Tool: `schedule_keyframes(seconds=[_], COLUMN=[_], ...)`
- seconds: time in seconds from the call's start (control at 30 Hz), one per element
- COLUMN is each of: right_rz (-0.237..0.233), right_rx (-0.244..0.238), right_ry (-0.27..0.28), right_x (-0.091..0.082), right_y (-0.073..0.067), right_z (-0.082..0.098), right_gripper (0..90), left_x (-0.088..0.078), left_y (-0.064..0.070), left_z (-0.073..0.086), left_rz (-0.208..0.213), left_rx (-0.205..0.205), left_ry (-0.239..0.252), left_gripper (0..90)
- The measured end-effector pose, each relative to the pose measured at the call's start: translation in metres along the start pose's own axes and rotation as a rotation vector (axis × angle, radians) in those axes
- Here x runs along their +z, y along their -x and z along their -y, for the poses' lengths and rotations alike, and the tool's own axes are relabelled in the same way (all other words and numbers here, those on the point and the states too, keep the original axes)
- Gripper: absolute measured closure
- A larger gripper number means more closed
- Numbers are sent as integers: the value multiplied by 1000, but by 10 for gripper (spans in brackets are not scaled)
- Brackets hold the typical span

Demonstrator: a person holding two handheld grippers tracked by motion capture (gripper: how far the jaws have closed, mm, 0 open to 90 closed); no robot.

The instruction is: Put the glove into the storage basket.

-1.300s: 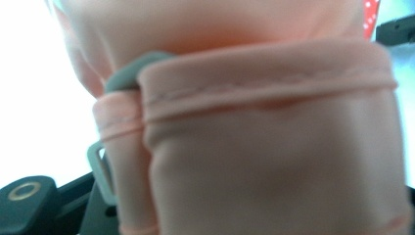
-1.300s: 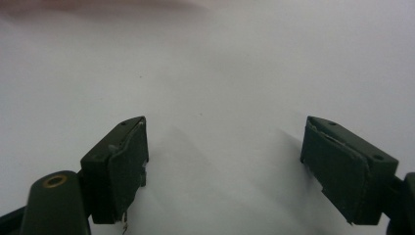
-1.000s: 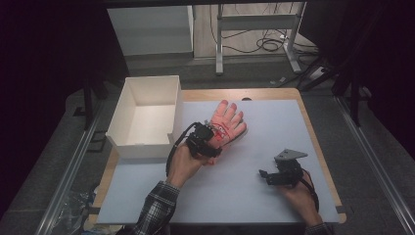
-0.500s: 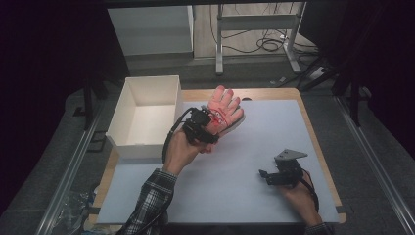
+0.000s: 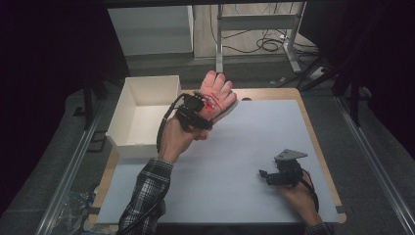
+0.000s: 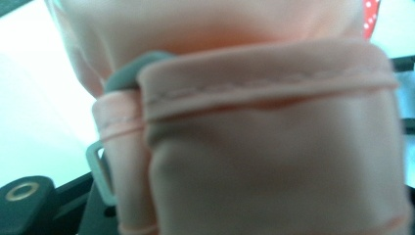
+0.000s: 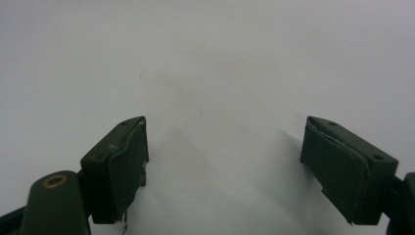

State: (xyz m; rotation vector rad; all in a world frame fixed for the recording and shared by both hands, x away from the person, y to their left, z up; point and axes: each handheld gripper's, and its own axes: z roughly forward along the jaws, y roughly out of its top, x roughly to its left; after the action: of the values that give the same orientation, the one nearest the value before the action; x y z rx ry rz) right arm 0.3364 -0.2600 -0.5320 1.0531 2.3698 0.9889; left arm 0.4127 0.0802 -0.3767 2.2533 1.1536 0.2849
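**Layout on the table**

The box (image 5: 142,115) sits at the table's (image 5: 235,196) far left corner. Just right of it, near the far edge, the left gripper (image 5: 198,111) holds the glove (image 5: 217,93) above the surface. The right gripper (image 5: 283,172) rests near the near right corner, well apart.

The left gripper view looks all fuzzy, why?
In the left gripper view the pink glove sits right against the camera, so it is out of focus. The high view is dark round the edges and bright on the table. The right gripper view is sharp.
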Motion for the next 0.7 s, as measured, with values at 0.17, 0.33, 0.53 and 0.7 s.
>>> schedule_keyframes(seconds=[0.17, 0.33, 0.53, 0.7], right_rz=[0, 0, 0, 1], right_rx=[-1, 1, 1, -2], right_ry=[0, -1, 0, 1], right_x=[0, 0, 0, 0], right_y=[0, 0, 0, 0], right_z=[0, 0, 0, 0], right_gripper=[181, 181, 181, 181], left_x=[-11, -21, -32, -40], left_y=[-15, -33, -50, -65], left_z=[-5, -6, -4, 1], left_rz=[-29, -60, -95, -128], left_rx=[-38, -88, -135, -176], left_ry=[15, 24, 31, 35], left_gripper=[490, 489, 489, 488])
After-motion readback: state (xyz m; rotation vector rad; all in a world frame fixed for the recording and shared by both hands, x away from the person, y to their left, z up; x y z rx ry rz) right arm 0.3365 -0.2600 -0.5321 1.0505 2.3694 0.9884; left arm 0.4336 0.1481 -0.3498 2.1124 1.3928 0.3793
